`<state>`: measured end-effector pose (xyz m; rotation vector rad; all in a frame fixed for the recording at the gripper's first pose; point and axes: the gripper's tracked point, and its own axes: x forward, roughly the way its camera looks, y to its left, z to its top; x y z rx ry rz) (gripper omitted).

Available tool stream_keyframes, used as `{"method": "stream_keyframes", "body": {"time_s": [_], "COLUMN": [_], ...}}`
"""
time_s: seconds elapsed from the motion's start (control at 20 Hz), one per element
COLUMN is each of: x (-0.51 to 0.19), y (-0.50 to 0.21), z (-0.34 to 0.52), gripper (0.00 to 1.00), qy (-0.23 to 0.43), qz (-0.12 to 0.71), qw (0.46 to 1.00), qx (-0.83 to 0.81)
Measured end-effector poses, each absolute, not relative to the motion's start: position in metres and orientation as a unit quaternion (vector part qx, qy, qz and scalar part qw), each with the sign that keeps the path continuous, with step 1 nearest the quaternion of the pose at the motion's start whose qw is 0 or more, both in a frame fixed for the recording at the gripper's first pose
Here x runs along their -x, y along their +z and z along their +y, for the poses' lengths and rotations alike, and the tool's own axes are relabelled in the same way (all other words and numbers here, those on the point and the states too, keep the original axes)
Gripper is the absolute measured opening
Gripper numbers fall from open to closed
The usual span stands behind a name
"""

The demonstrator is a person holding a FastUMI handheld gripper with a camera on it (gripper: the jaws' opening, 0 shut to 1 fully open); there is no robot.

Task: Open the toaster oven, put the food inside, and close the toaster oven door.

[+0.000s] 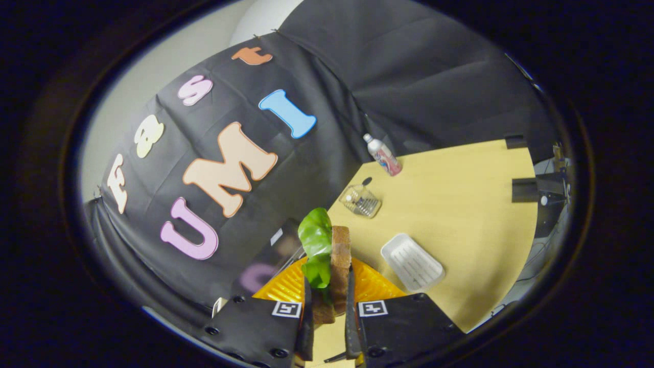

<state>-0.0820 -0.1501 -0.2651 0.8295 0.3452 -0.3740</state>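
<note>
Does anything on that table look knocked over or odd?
Nothing looks spilled or broken. The one oddity: the gripper pinches the sandwich on edge above the orange plate, its lettuce sticking out sideways.

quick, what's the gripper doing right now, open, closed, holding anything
Gripper: shut on the sandwich, a bread slice with a lettuce leaf, held above the orange plate.

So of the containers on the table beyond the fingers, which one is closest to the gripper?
The white ridged tray, just beyond the gripper, which is shut on the sandwich. The clear glass dish lies farther off, and the bottle is farthest, by the wall.
</note>
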Motion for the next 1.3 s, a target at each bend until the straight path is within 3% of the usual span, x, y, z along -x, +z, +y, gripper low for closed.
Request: {"method": "stream_keyframes", "body": {"time_s": [0.4, 0.65, 1.0, 1.3], "x": [0.062, 0.029, -0.021, -0.055], "y": [-0.321, -0.341, -0.363, -0.368], "z": [-0.052, 0.012, 0.039, 0.028], "gripper": [0.26, 0.26, 0.26, 0.26], "qy": [-0.130, -0.063, -0.001, 0.010], "qz": [0.205, 0.241, 0.245, 0.209], "qw": [0.831, 0.817, 0.837, 0.849], "qx": [-0.501, -0.521, -0.489, -0.485]}}
